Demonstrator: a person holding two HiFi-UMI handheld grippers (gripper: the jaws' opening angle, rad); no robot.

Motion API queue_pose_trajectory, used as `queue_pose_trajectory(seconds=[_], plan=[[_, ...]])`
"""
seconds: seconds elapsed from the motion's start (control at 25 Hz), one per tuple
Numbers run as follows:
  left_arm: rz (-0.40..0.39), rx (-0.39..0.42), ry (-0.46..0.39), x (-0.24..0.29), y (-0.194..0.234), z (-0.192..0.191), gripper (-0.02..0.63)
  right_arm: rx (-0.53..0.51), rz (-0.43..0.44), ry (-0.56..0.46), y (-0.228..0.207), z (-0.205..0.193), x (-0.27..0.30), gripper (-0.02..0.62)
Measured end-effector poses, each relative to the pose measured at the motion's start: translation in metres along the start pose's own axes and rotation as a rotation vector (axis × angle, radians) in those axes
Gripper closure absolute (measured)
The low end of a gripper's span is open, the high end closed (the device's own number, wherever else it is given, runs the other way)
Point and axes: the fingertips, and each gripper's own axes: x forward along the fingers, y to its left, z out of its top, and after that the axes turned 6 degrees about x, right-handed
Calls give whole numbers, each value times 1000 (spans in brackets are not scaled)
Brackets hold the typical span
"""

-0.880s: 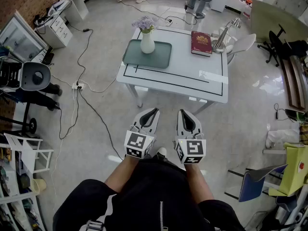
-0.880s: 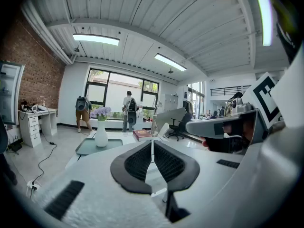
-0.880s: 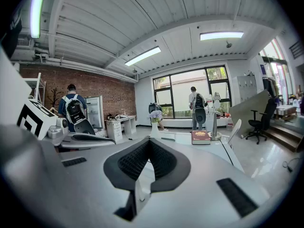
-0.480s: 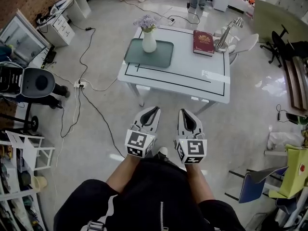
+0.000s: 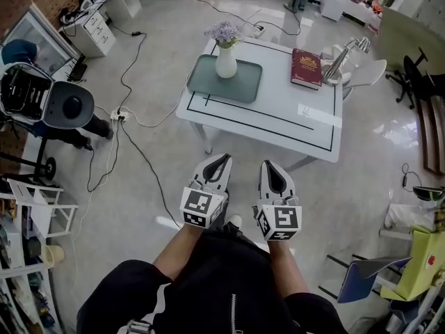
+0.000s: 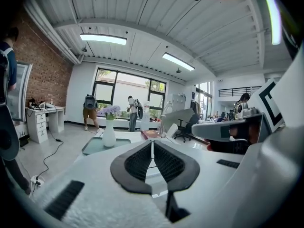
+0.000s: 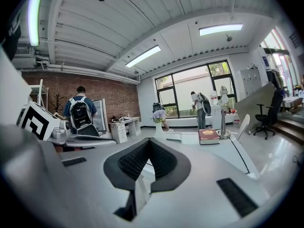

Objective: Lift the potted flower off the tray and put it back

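A white vase of lilac flowers (image 5: 225,49) stands upright on a grey-green tray (image 5: 243,88) at the far left of a white table (image 5: 285,120). The left gripper view shows the vase (image 6: 109,128) on the tray (image 6: 97,146) well ahead; in the right gripper view the vase (image 7: 158,121) is small and distant. Both grippers are held side by side close to my body, over the floor and well short of the table. My left gripper (image 5: 221,161) is shut with its tips together and nothing in it. My right gripper (image 5: 270,165) is likewise shut and empty.
A dark red book (image 5: 307,68) and a silver desk lamp (image 5: 344,56) sit at the table's far right. Cables (image 5: 132,127) trail over the floor at left, beside a round black device (image 5: 69,107). A white chair (image 5: 368,72) stands behind the table. People stand by the far windows.
The table, tray and vase have shifted right and slightly down in the head view as the camera turned. Both grippers kept their place near my body and stayed shut.
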Motion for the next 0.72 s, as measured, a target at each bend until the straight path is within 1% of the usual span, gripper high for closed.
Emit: queue_pose_trajectory(seconds=[0.28, 0.6, 0.64, 0.72], plan=[[15, -19, 1, 54, 51, 0, 586, -18, 28, 20, -7, 11, 72, 589], [-1, -38, 6, 151, 140, 12, 586, -23, 30, 84, -23, 28, 205, 589], [-2, -30, 12, 162, 152, 13, 586, -17, 32, 89, -24, 33, 221, 589], [-2, 14, 42, 182, 177, 11, 586, -8, 32, 95, -25, 40, 251, 589]])
